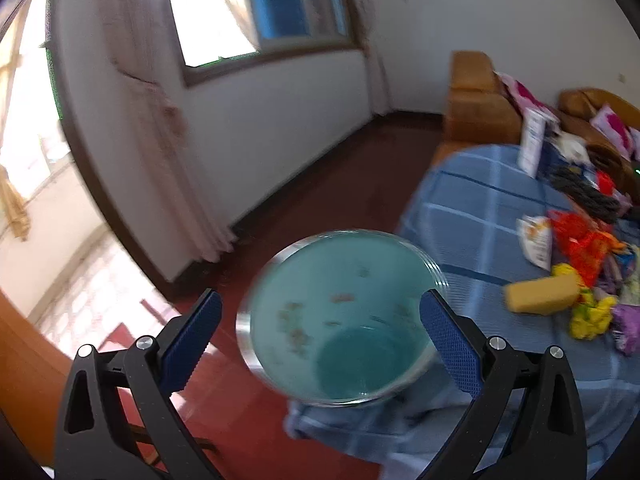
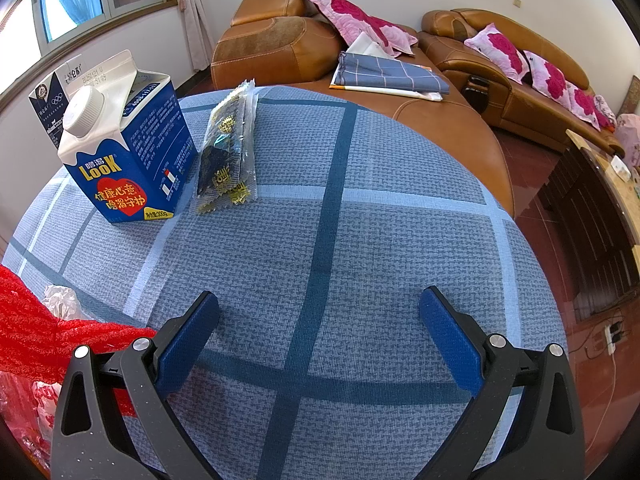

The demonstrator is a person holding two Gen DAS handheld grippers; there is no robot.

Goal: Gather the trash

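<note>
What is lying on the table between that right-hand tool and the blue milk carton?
Nothing: in the right wrist view, only bare checked tablecloth stretches from the open right tool to the milk carton. A dark snack wrapper sits beside the carton, off that line.

You're in a daylit room: white walls (image 1: 280, 120), red-brown floor (image 1: 340, 184), window (image 1: 256, 8) with pale curtain (image 1: 160, 120). Tan leather sofas (image 2: 460, 120) carry pink floral cushions (image 2: 360, 20). Blue checked tablecloth (image 2: 360, 240) covers the table.
</note>
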